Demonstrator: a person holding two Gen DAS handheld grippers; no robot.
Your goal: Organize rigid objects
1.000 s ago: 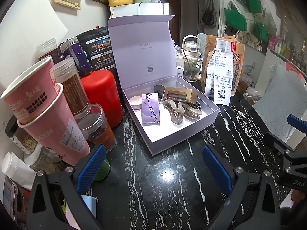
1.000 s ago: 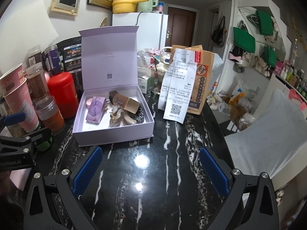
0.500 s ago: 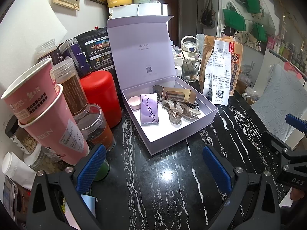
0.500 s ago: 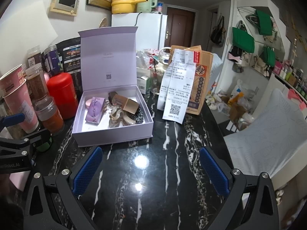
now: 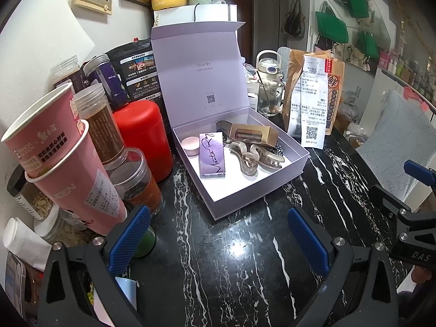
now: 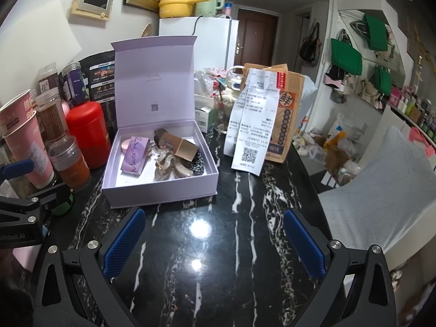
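An open lilac gift box (image 5: pixel 280 175) (image 6: pixel 163 192) stands on the black marble table with its lid upright. Inside lie a purple palette (image 5: pixel 212 158) (image 6: pixel 135 155), a pink round compact (image 5: pixel 191 147), a gold box (image 5: pixel 253 134) (image 6: pixel 181 147), translucent hair claws (image 5: pixel 256 158) (image 6: pixel 169 167) and a black-and-white scrunchie (image 6: pixel 200 164). My left gripper (image 5: pixel 218 242) is open and empty, in front of the box. My right gripper (image 6: pixel 214 242) is open and empty, in front of the box and to its right.
Pink paper cups (image 5: pixel 54 158), jars (image 5: pixel 133 179) and a red canister (image 5: pixel 141 139) crowd the left side. A brown paper bag with receipts (image 6: pixel 261 125) stands right of the box. Black marble (image 6: pixel 218 218) lies in front. A pale cushion (image 6: pixel 381 204) lies beyond the table's right edge.
Both grippers stay open and empty. The views shift only slightly; the box and its contents have not moved.
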